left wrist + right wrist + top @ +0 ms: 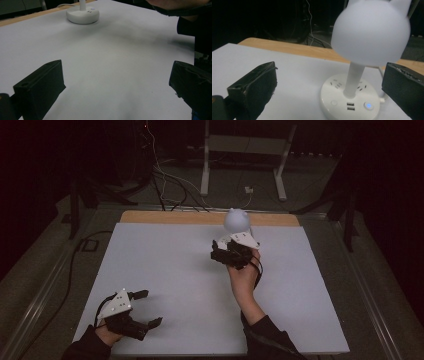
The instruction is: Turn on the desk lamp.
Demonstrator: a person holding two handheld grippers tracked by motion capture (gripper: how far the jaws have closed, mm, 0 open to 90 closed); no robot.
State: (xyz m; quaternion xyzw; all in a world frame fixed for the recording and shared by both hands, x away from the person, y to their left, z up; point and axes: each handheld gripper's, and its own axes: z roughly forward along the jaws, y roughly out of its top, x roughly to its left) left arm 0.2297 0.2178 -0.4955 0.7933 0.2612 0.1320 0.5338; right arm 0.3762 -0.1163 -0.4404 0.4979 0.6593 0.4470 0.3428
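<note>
— Distance first: how far off is the left gripper (145, 309)?

— Well off. It rests low at the near left corner of the white-covered counter (165, 270), jaws spread wide with nothing between them. In the left gripper view the bare sheet runs ahead of it, and the round white plastic lamp base (82, 15) sits far away near the wooden back edge.

— And moving rightwards across the sheet?

— Open white surface through the middle, then the right gripper (222, 254), held up in the person's right hand (244, 279) toward the far side. Its jaws are also wide and hold nothing.

— So where does the small white desk lamp with the rounded, eared shade (236, 220) lie from it?

— Straight ahead and just beyond the jaws. In the right gripper view the lamp's slim white stem (353, 79) rises between the two black jaws, a little right of centre, and the shade hangs above them. Its long axis is upright, so the jaws flank it from either side.

— Touching?

— No contact that I can see; the stem stands farther back than the jaw tips. The base carries a lit blue button (368, 105) facing the gripper.

— Which hand acts, you think?

— My guess is the right; it is much nearer and already lined up.
</note>
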